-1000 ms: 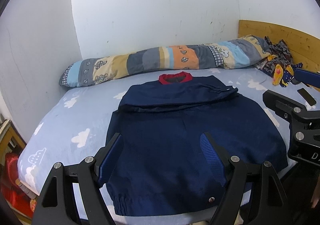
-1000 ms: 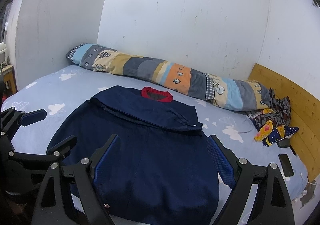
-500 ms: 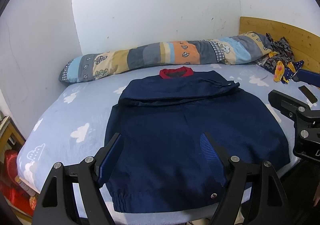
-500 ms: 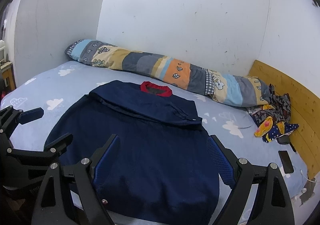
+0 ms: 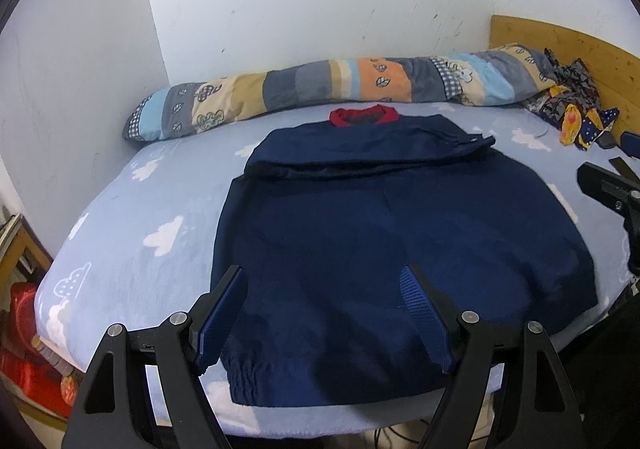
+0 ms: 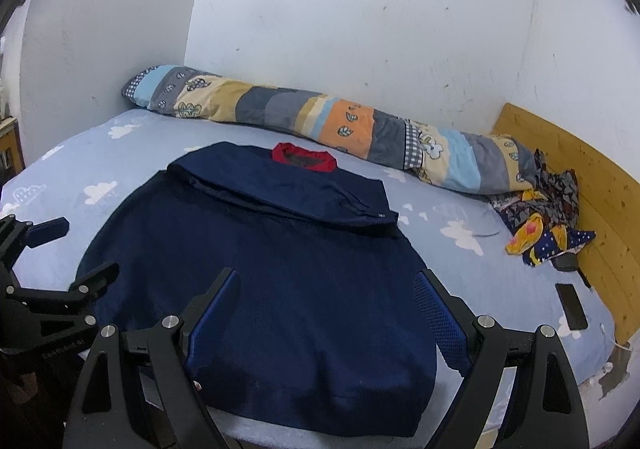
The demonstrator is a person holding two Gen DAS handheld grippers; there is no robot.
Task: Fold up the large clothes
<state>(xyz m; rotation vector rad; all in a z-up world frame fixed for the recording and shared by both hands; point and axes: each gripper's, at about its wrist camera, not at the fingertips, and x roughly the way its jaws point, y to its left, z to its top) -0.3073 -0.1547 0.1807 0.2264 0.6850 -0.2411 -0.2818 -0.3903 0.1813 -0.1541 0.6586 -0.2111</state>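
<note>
Bed (image 5: 120,217), w/ light-blue sheet printed w/ white clouds, fills most of both views; white walls behind it, wood headboard (image 6: 580,169) at its right end.

Navy sweater (image 5: 380,249) w/ red collar (image 5: 362,116) lies flat on the bed, roughly centre, hem at the near edge of the bed & collar toward the far wall. Both sleeves folded across the chest, making a band just below the collar; a cuff end sticks out at the band's right side. Lower body of the sweater spread wide, elastic hem bunched at the near left corner.

Long patchwork bolster (image 6: 320,125) (blue, grey, tan, orange patches) runs along the far side of the bed, just beyond the collar, not touching the sweater.

Crumpled patterned cloth (image 6: 548,217), dark w/ yellow bits, sits at the right end of the bed against the headboard, well apart from the sweater. Dark phone (image 6: 572,307) lies flat on the sheet nearer the bed edge than that cloth.

Left gripper (image 5: 324,313): jaws spread wide, empty, blue pads facing each other, hovering at the near edge of the bed over the sweater's hem area, left of centre; can't tell any contact w/ fabric.

Right gripper (image 6: 326,319): also wide apart, nothing held, over the sweater's lower right part near the hem. Each gripper shows at the edge of the other's view.

Red object (image 5: 28,353) partly visible below the bed's left corner; too cropped to ID.
</note>
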